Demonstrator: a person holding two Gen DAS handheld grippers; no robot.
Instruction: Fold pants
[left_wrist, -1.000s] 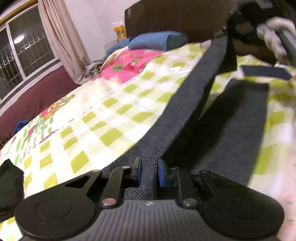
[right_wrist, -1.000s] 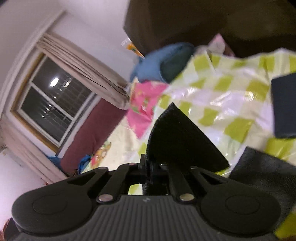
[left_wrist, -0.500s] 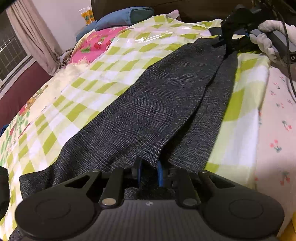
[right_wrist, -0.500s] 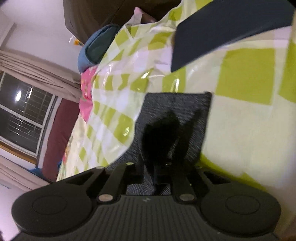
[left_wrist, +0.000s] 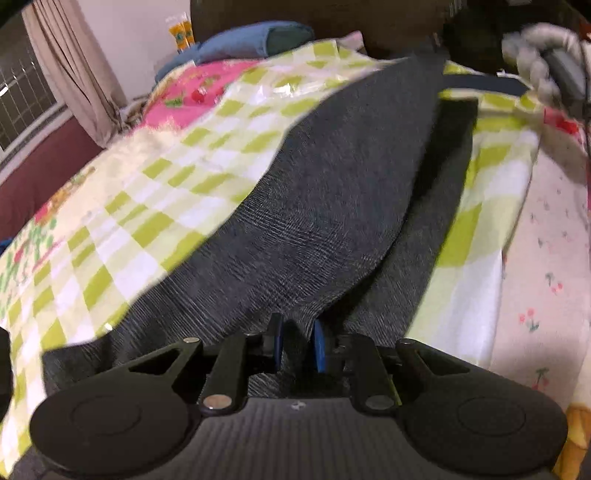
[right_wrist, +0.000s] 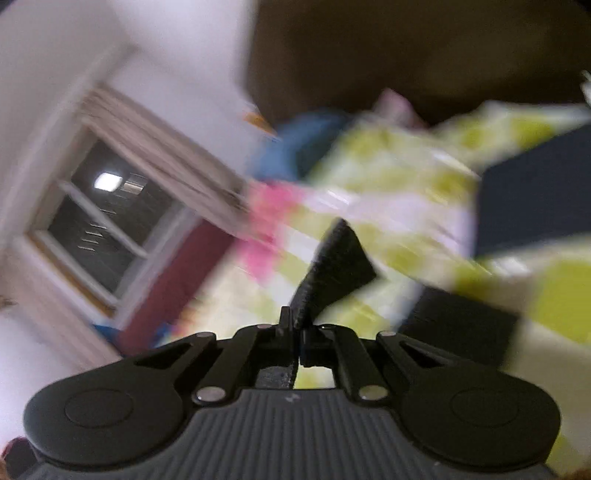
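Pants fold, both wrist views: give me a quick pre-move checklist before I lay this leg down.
1. Left gripper shut on the pants: ok, fabric bunched between the blue pads.
2. Right gripper shut on a pants corner: ok.
3. Upper leg over the lower leg: not ok, lower leg still shows beside it.
4. Fabric smooth: cannot tell, motion blur.
5. Dark folded item on the checked bedspread clear of the pants: cannot tell.

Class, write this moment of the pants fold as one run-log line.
stage: fold under way | left gripper: jaws shut on pants | right gripper: jaws shut on pants corner | surface: checked bedspread
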